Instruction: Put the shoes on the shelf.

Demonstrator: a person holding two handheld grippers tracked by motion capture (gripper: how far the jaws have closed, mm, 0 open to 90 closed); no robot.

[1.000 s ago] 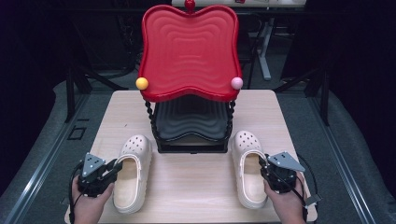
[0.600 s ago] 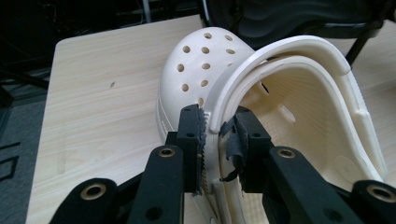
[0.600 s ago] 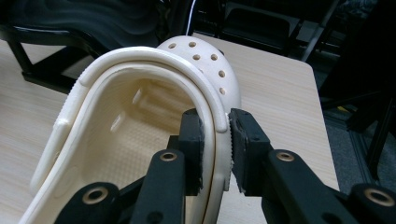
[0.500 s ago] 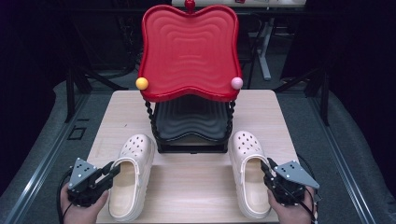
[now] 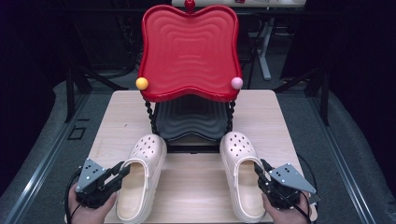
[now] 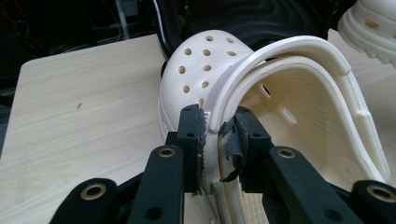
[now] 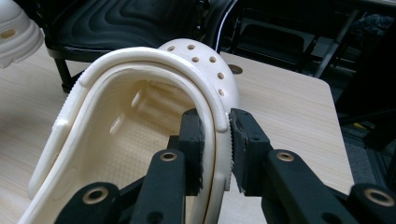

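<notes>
My left tool (image 5: 122, 170) is clamped on the outer side wall of the left clog (image 5: 141, 175), jaws nearly closed with the wall and heel strap pinched between the pads (image 6: 196, 135). My right tool (image 5: 258, 173) has the same narrow grip on the outer wall of the right clog (image 5: 243, 175). Both cream clogs sit at the near end of the wooden surface (image 5: 196, 186), toes pointing at the two-tier shoe rack (image 5: 189, 60), well apart from each other. Rack's red top tier overhangs a black lower tier (image 5: 189, 123).
</notes>
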